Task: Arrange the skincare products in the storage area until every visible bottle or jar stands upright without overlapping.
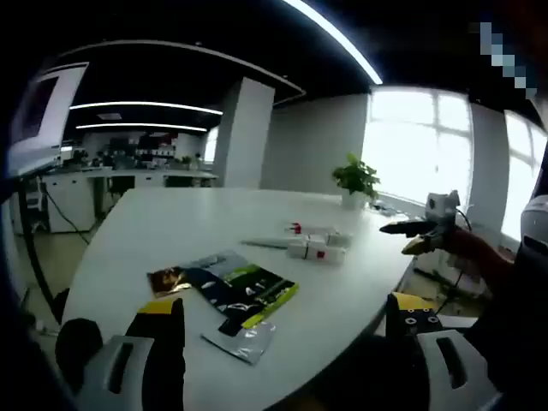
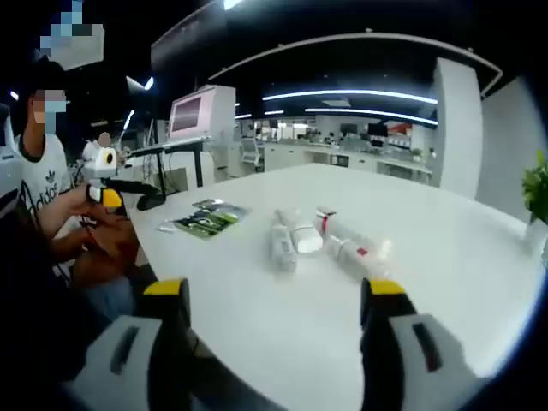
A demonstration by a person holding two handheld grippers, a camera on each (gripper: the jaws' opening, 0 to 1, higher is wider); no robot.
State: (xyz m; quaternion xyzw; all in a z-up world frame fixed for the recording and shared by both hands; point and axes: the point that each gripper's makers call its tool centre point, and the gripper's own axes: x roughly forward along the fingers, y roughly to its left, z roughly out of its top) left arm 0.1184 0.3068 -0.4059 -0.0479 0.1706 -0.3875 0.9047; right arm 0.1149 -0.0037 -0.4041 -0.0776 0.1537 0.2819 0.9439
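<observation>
White round tabletop (image 2: 445,257) lies bare around toppled white bottles (image 2: 295,240) ahead of my right gripper (image 2: 276,310), jaws spread; my left gripper (image 1: 287,318) gapes too.

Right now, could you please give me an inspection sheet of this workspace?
Surface: white table, rounded edge, mostly bare.
Job's things: skincare tubes and bottles lying on their sides in a cluster mid-table; none upright.
Clutter: flat sachet packets near the table edge, partly overlapping.
Grippers: left tool and right tool both open, holding nothing, short of the table's things.
Cables: a dark cable hangs by the far desk; nothing seen on the table.
Surroundings: potted plant at the far table edge, bright windows, office desks, a monitor on a stand.
</observation>
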